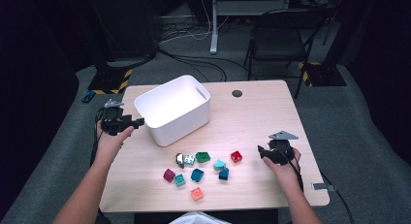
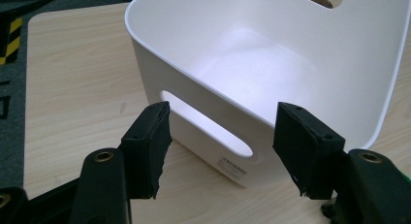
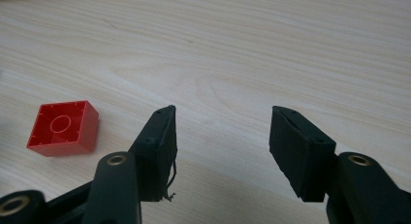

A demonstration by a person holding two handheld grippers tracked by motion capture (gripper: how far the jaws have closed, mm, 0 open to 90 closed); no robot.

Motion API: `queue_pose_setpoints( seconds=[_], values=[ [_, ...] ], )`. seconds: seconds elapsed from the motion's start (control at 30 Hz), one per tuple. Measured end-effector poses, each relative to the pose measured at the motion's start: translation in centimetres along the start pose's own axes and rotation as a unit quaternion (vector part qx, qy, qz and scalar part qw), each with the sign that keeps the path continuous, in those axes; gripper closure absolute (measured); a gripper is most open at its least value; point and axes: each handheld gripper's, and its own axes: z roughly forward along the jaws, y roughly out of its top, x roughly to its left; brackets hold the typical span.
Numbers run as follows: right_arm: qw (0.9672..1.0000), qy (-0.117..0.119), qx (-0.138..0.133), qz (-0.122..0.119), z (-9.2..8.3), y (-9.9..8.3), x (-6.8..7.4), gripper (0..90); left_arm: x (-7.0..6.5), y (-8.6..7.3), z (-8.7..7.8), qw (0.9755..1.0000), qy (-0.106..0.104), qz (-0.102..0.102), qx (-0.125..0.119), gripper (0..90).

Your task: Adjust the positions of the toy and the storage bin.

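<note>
A white bin (image 1: 184, 124) stands on the left half of the wooden table (image 1: 257, 112), and its inside looks empty. My left gripper (image 1: 138, 122) hovers just off the bin's left wall, open, with nothing between its jaws. In the left gripper view, the gripper (image 2: 220, 124) looks down over the bin's rim (image 2: 145, 44) and handle slot (image 2: 208, 122). My right gripper (image 1: 261, 152) is low over the table at the right, open and empty. A red brick (image 1: 236, 156) lies on the table to its left. In the right gripper view, the red brick (image 3: 63, 128) lies upside down, left of the gripper (image 3: 223, 124).
Several small bricks lie in front of the bin: a green one (image 1: 202, 157), a blue one (image 1: 223, 173), a magenta one (image 1: 168, 175), an orange one (image 1: 197, 193). A cable hole (image 1: 236, 93) sits near the table's far edge. A dark chair (image 1: 281, 37) stands beyond the table.
</note>
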Motion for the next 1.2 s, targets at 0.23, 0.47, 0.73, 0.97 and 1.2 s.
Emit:
queue_pose_setpoints(
  seconds=[0.23, 0.47, 0.73, 0.97, 1.2],
  values=[
    [1.0000, 0.000, -0.002, 0.002, 0.0, -0.1, 0.1, 42.2, 0.2, 0.4, 0.4, 0.9999, 0.006, -0.011, -0.004, 37.7],
    [1.0000, 0.001, -0.002, 0.000, 0.1, -0.2, 0.2, 41.9, 0.0, 0.8, 0.7, 0.9998, 0.000, -0.016, -0.007, 36.3],
    [1.0000, 0.003, -0.001, 0.000, 0.1, -0.3, 0.1, 41.7, -0.9, 0.6, 2.4, 0.9998, -0.004, -0.009, 0.014, 37.2],
    [1.0000, 0.004, 0.000, 0.004, 0.2, -0.3, 0.1, 41.5, -1.4, 0.3, 3.0, 0.9998, 0.007, -0.006, 0.018, 37.3],
    [1.0000, 0.007, 0.002, 0.004, 0.3, -0.3, 0.1, 41.3, -1.9, 0.5, 3.4, 0.9997, 0.011, 0.002, 0.020, 40.6]
  ],
)
